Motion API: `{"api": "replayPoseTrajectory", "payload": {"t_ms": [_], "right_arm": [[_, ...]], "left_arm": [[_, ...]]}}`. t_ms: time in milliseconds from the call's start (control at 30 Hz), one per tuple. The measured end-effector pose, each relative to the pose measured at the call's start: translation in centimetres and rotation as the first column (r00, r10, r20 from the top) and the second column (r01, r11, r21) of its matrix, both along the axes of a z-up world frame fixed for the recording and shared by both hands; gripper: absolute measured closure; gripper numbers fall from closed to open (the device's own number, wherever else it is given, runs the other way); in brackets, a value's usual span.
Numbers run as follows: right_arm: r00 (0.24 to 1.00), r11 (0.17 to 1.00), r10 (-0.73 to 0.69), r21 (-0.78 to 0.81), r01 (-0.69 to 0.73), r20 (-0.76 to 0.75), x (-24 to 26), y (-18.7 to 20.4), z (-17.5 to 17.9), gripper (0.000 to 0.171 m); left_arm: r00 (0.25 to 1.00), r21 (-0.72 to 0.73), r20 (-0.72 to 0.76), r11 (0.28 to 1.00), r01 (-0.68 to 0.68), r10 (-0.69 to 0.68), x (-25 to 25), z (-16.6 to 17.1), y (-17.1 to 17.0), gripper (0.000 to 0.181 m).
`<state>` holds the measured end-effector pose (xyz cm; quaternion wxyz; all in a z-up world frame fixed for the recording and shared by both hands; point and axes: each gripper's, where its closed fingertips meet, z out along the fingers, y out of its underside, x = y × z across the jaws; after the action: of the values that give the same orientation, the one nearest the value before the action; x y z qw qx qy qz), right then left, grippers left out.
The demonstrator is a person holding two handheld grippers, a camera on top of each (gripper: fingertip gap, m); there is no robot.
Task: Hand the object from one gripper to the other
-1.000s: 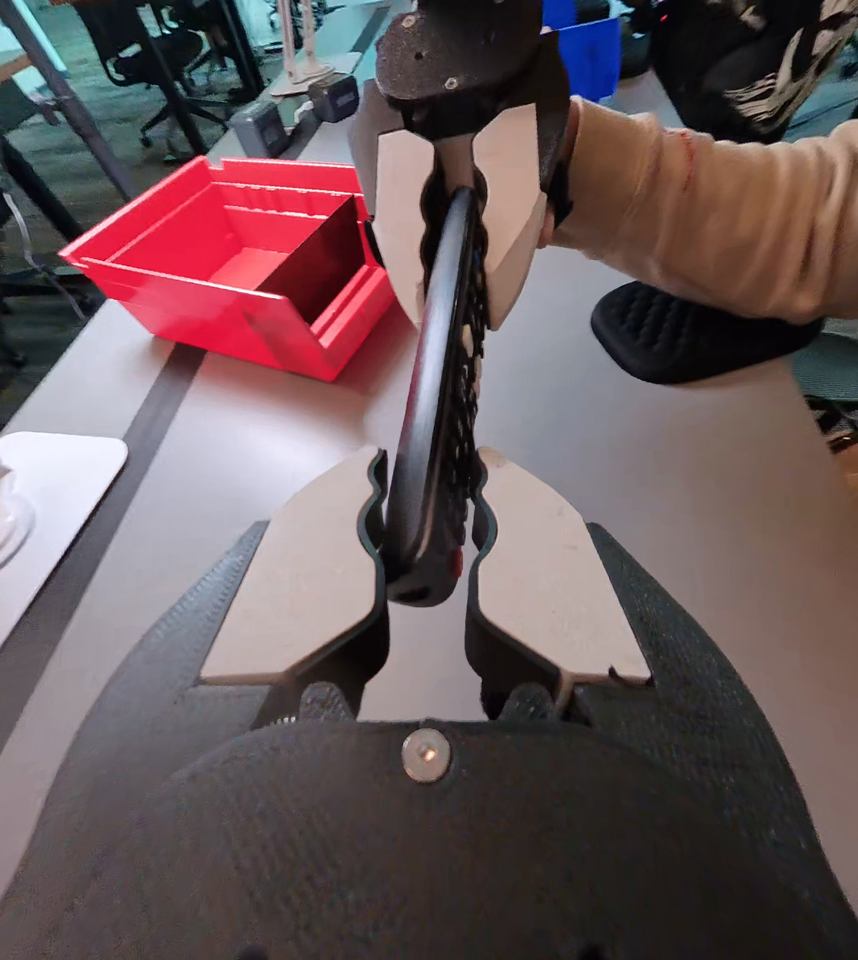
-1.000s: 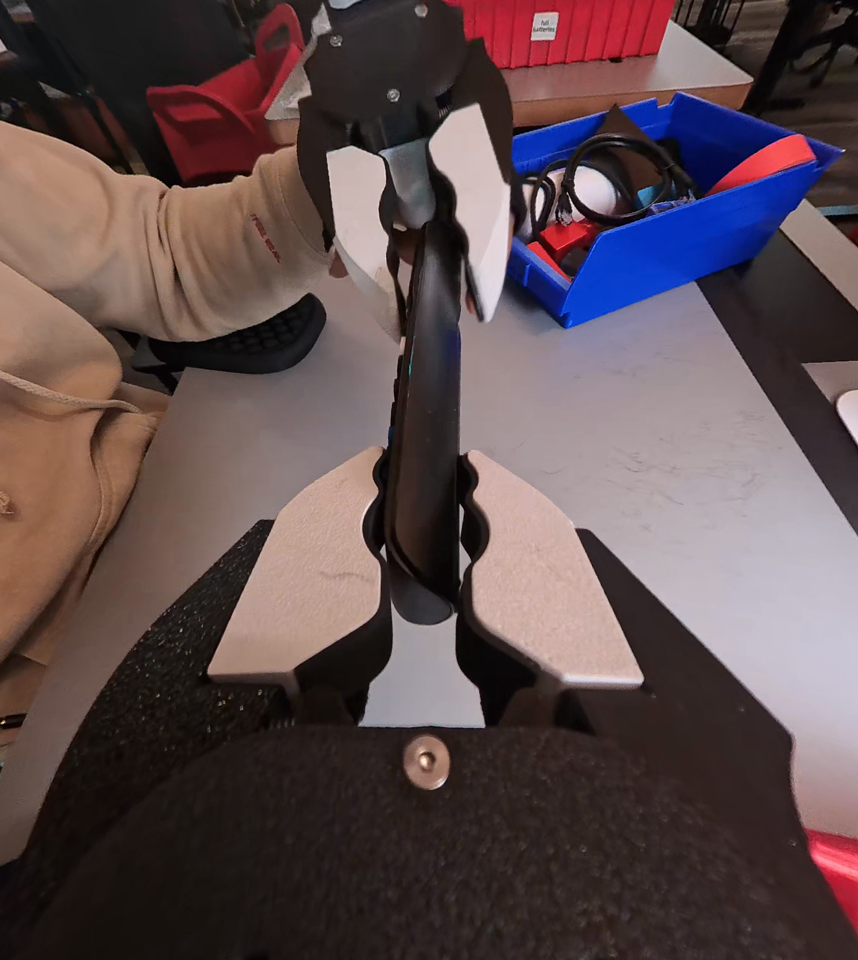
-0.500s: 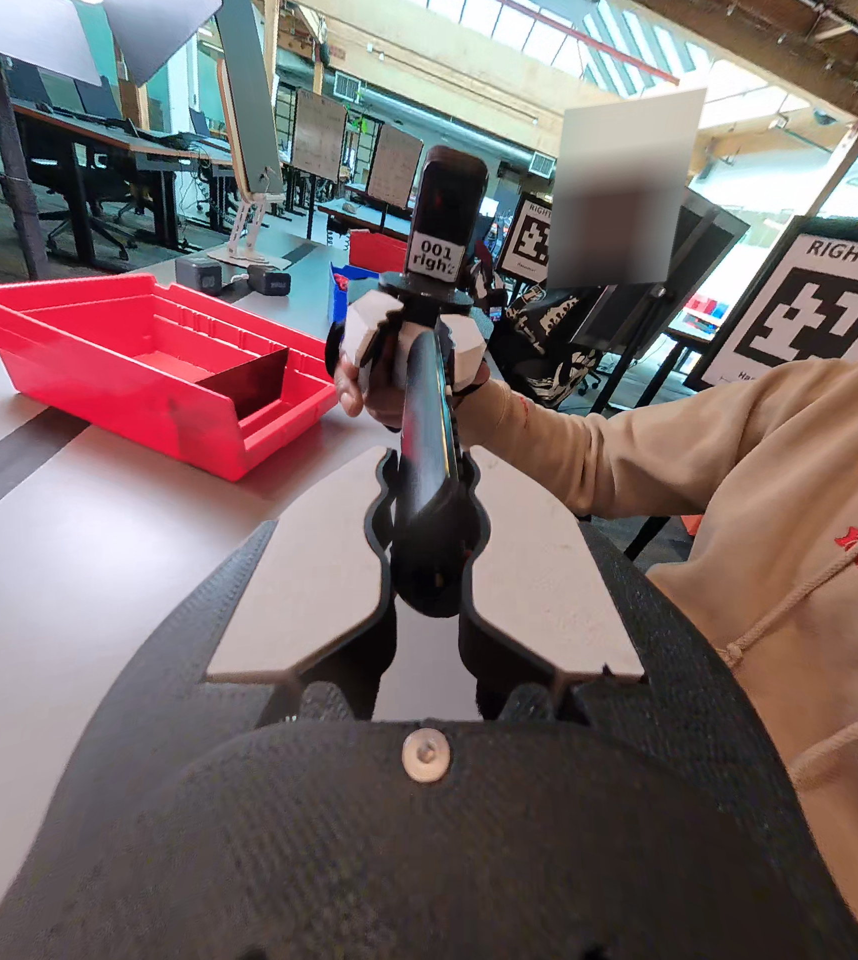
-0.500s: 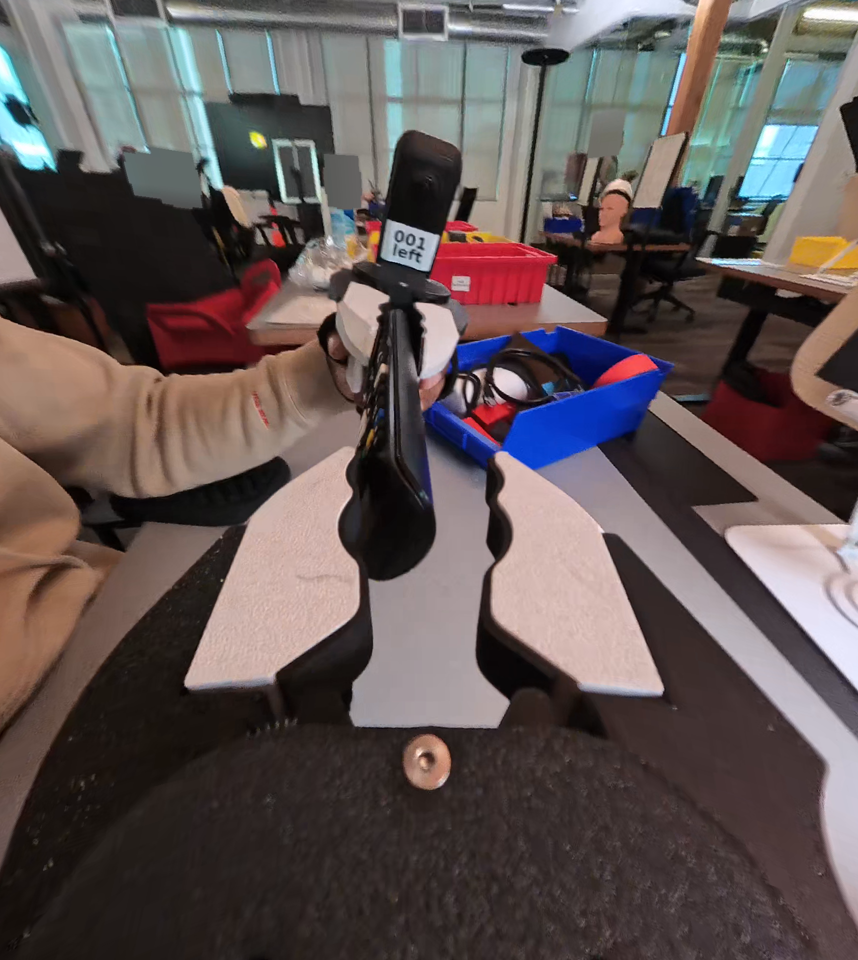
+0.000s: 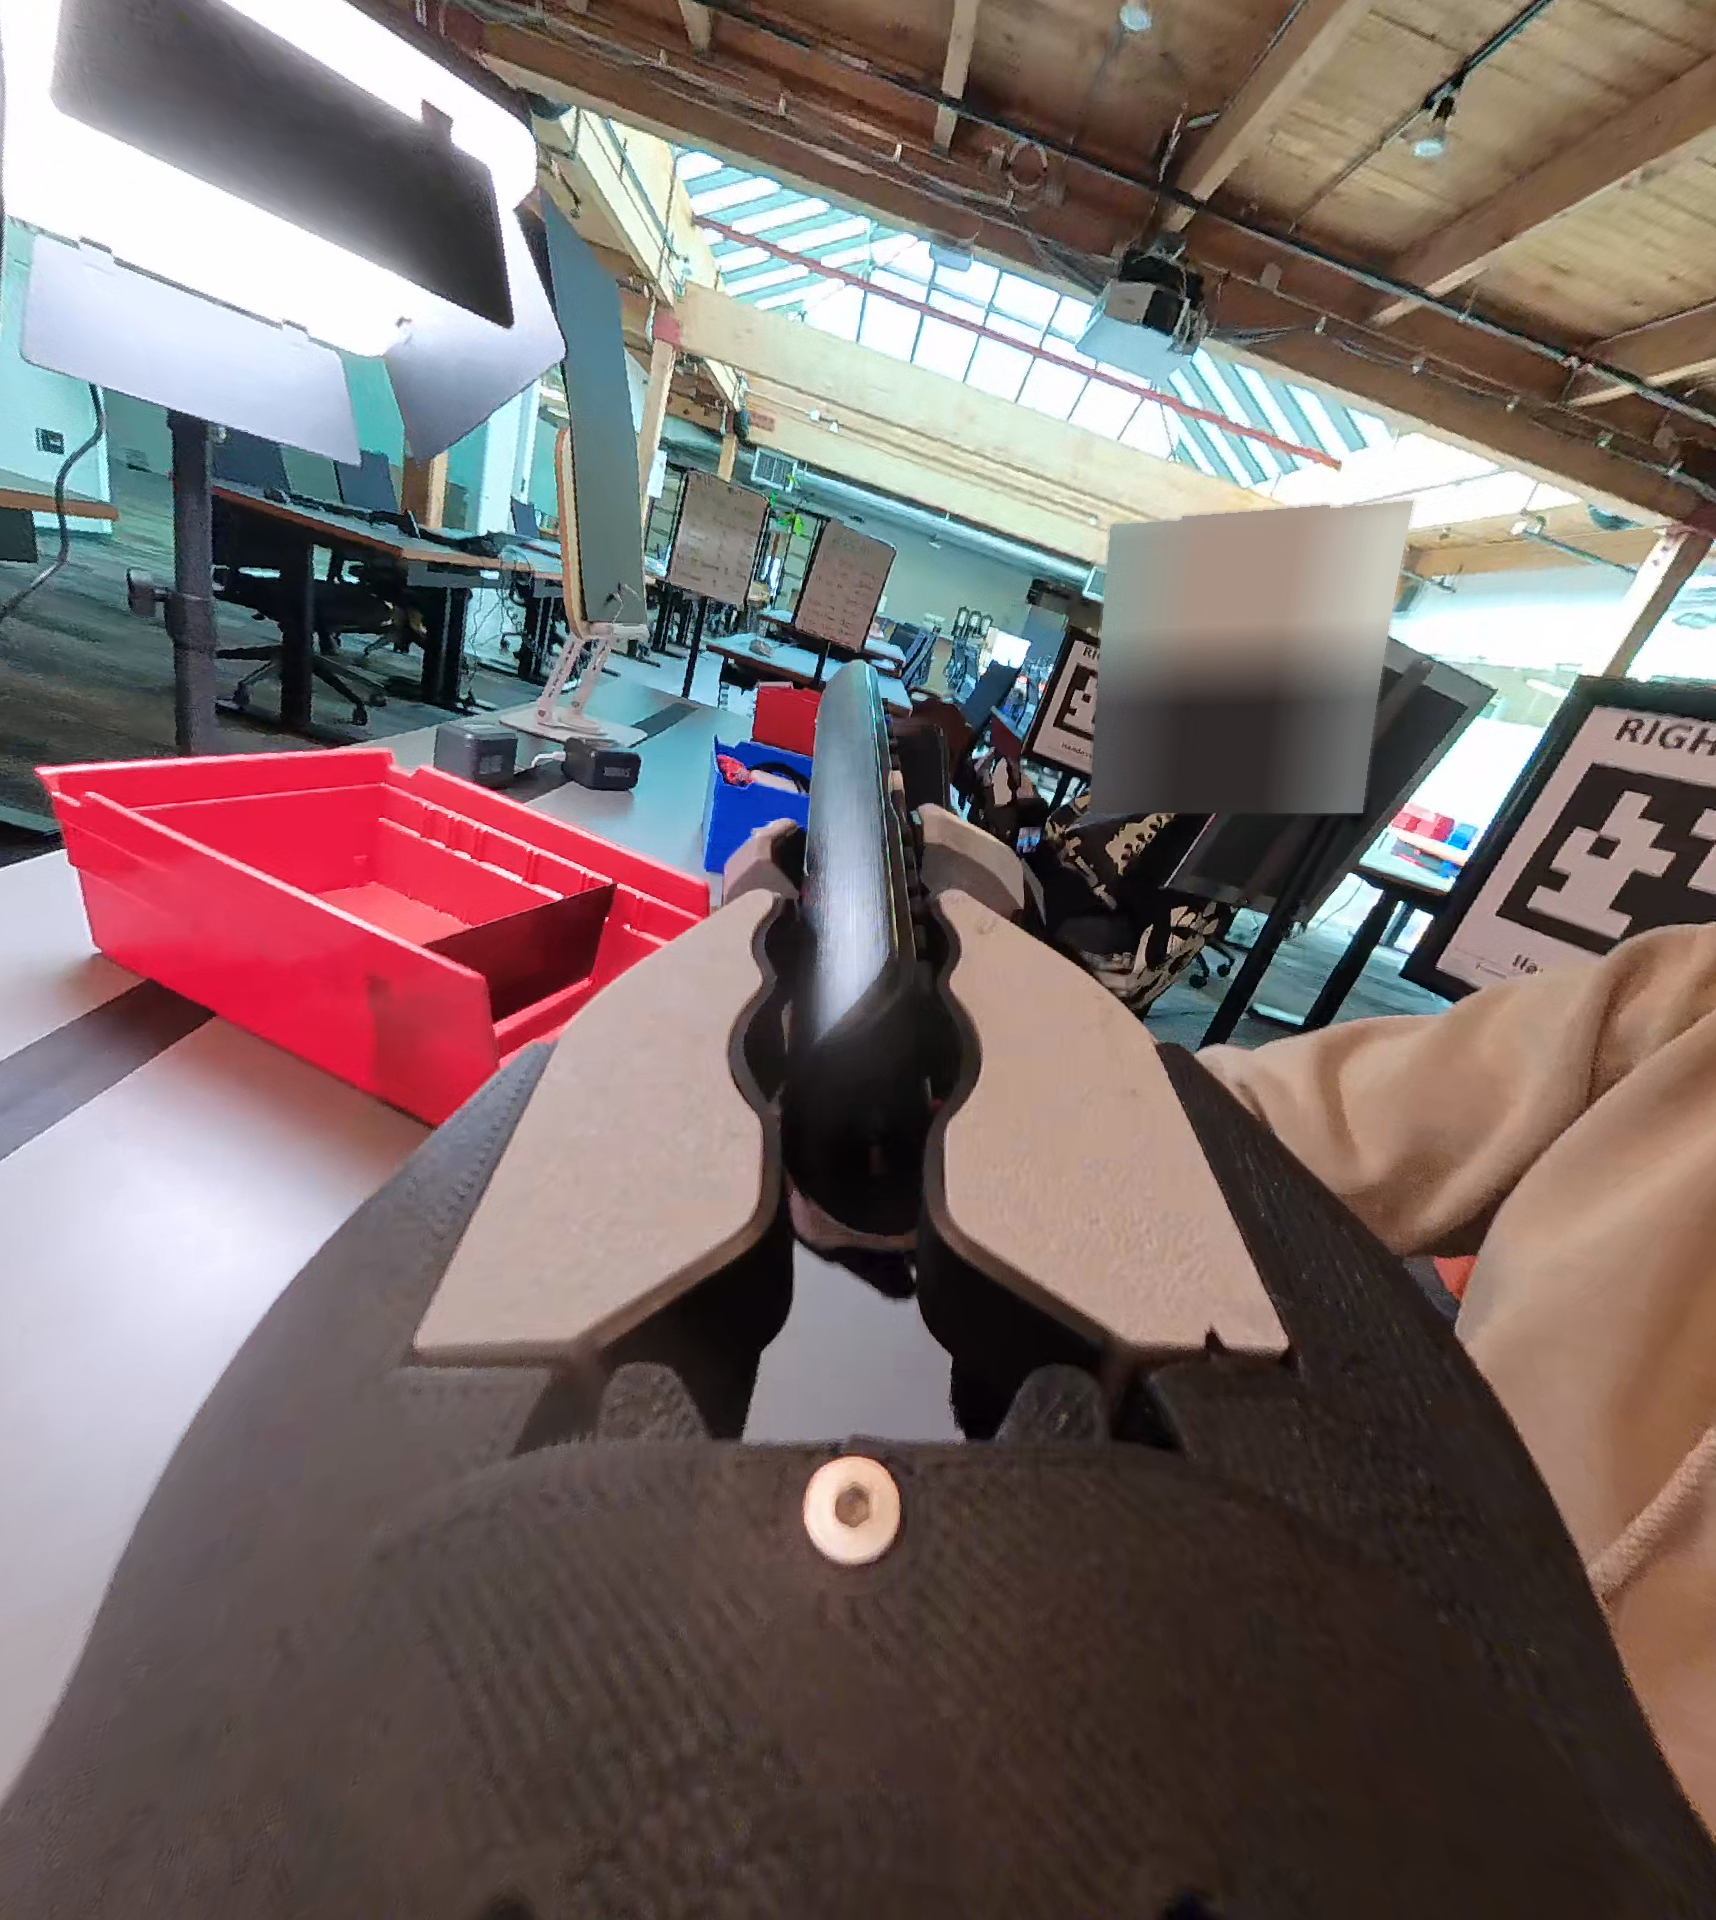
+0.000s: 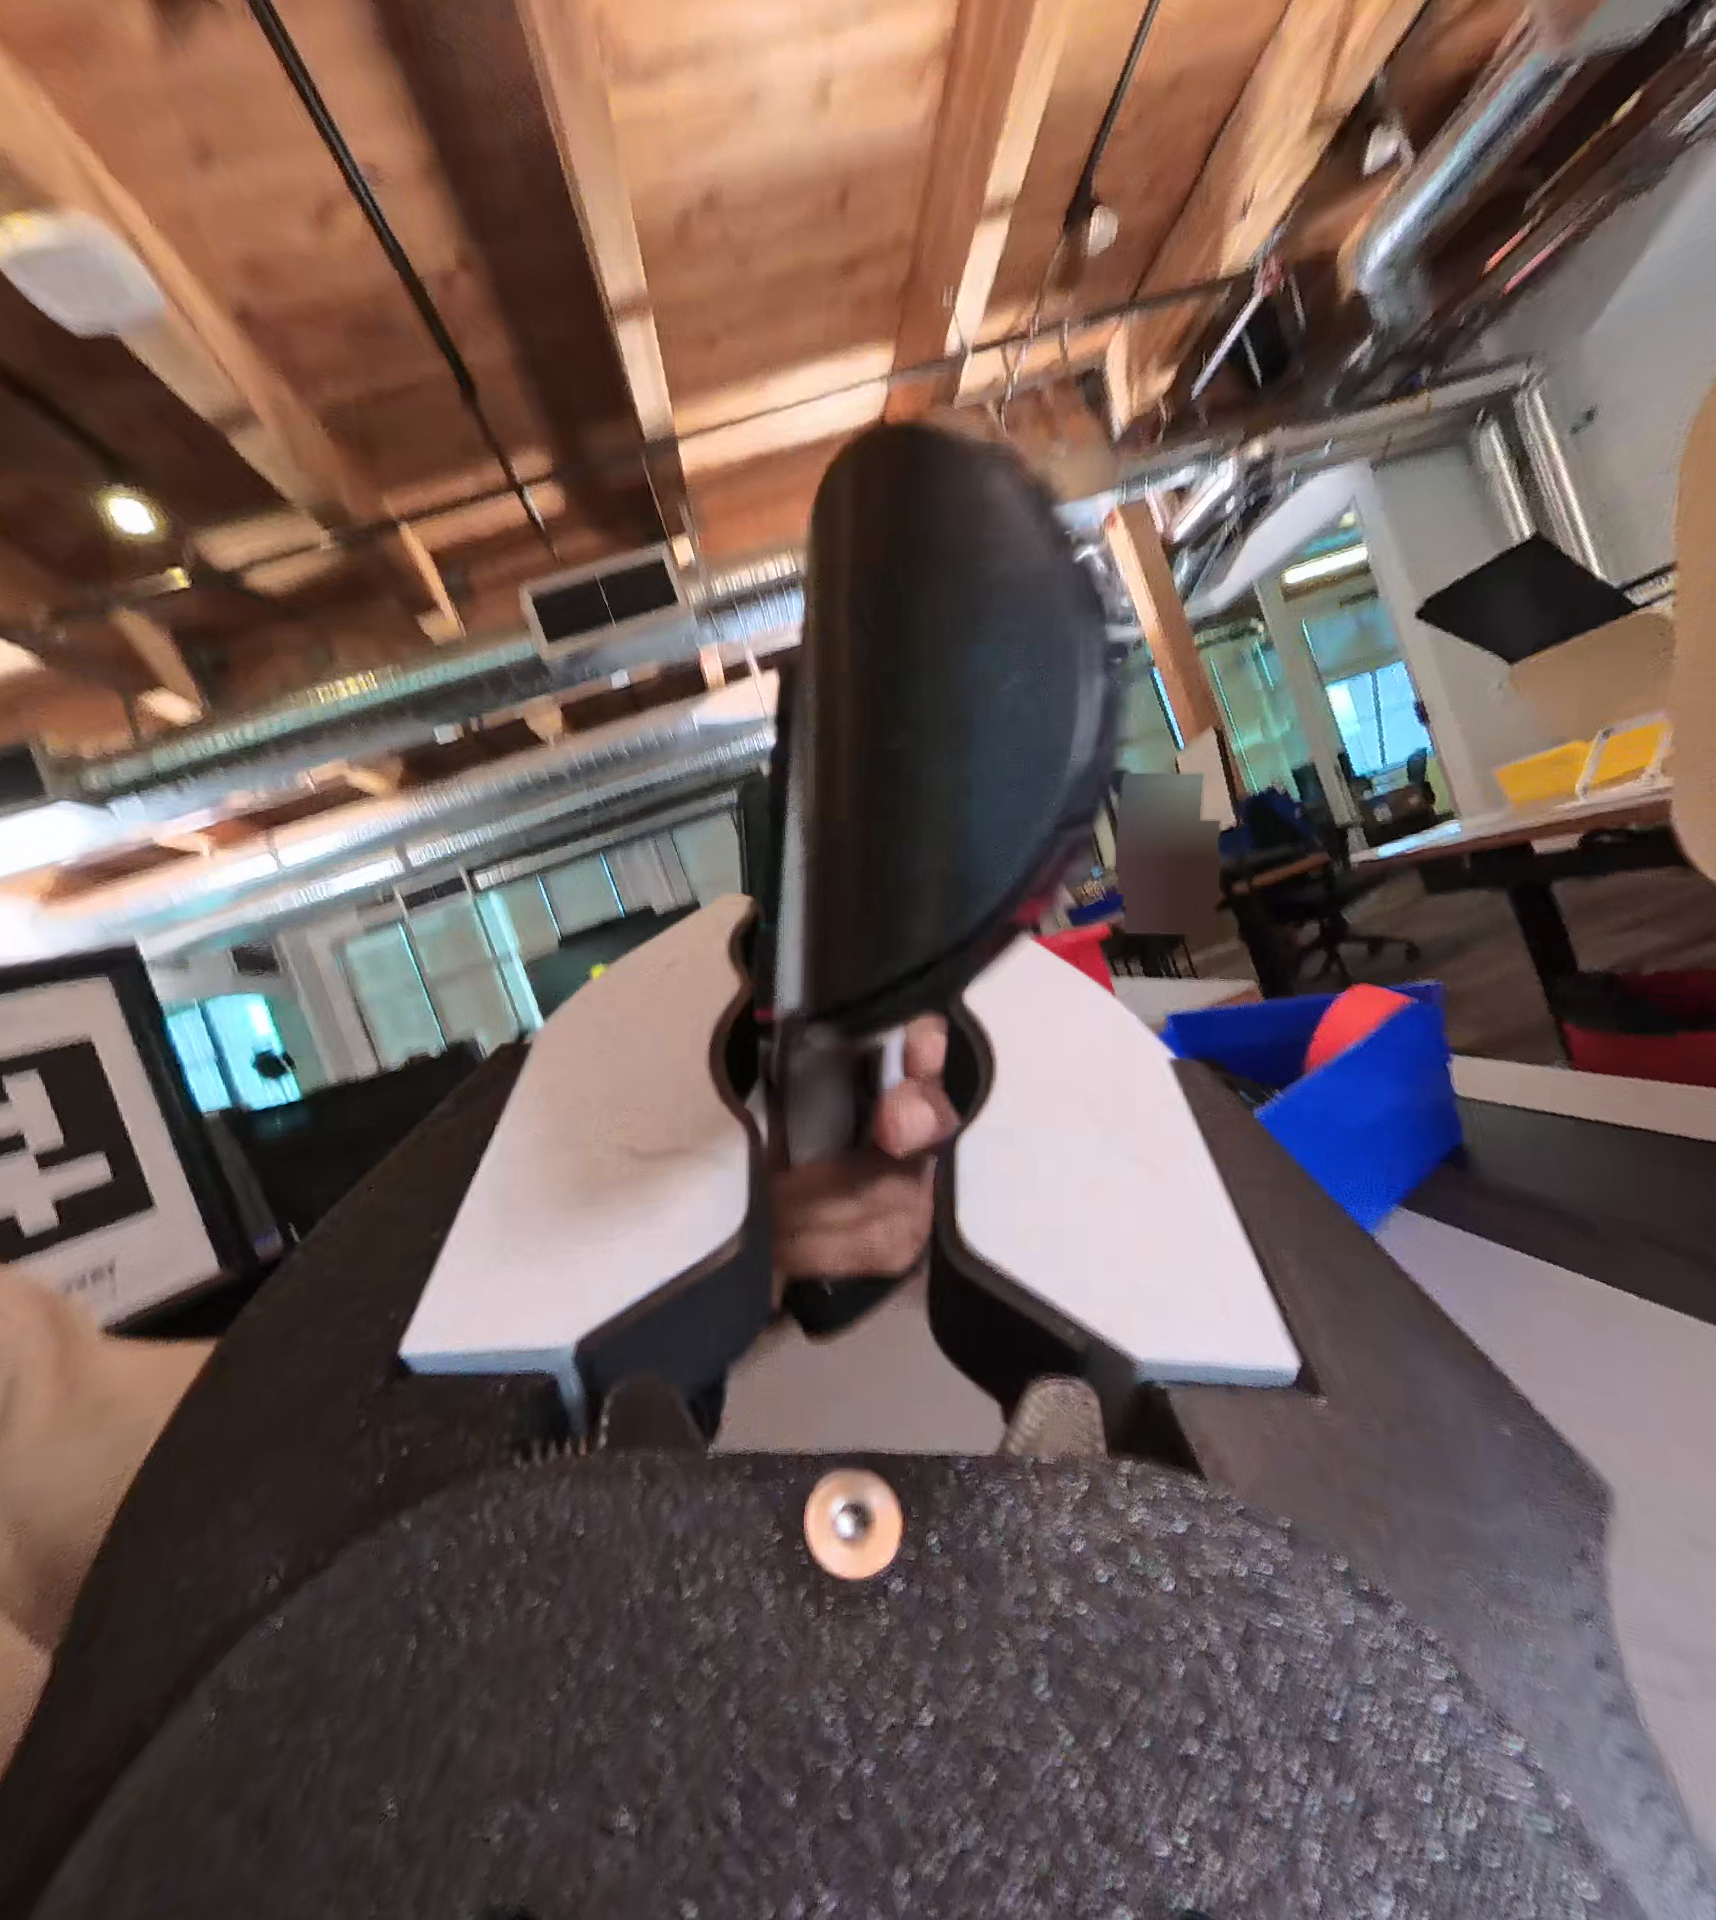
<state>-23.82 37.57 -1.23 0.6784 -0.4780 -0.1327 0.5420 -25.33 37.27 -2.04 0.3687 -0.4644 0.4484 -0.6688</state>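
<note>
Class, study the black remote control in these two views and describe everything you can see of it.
The black remote control is long, slim and glossy, seen edge-on, with rows of buttons along its right side. The left gripper clamps its near end, and it points up and away above the grey table. In the right wrist view it rises, blurred, beyond the right gripper, whose fingers stand apart; contact there cannot be told.
</note>
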Motion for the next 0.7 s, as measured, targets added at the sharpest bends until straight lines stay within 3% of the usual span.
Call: {"api": "replayPoseTrajectory", "payload": {"t_ms": [167, 367, 500, 600, 700], "right_arm": [[0.989, 1.000, -0.016, -0.021, 0.013, -0.149, -0.4, 1.1, 2.3, 0.146], [0.956, 0.994, -0.003, 0.102, 0.034, -0.295, 0.6, 1.1, 8.1, 0.146], [0.918, 0.972, 0.001, 0.215, 0.092, -0.397, 2.6, 0.2, 11.7, 0.146], [0.920, 0.955, -0.042, 0.253, 0.151, -0.389, 2.7, -0.2, 11.9, 0.146], [0.924, 0.968, 0.003, 0.234, 0.093, -0.382, 2.1, -0.4, 11.6, 0.146]], "left_arm": [[0.980, -0.094, 0.154, 0.989, -0.112, 0.126, -0.3, 3.1, 1.3, 0.157], [0.870, -0.117, 0.405, 0.960, -0.255, 0.281, -1.5, 7.8, 2.0, 0.148], [0.809, -0.134, 0.515, 0.959, -0.249, 0.282, -0.7, 10.1, 0.9, 0.149], [0.758, -0.194, 0.573, 0.950, -0.243, 0.311, -0.7, 10.7, 0.6, 0.158], [0.733, -0.240, 0.611, 0.952, -0.189, 0.299, -0.8, 10.2, 0.5, 0.161]]}}
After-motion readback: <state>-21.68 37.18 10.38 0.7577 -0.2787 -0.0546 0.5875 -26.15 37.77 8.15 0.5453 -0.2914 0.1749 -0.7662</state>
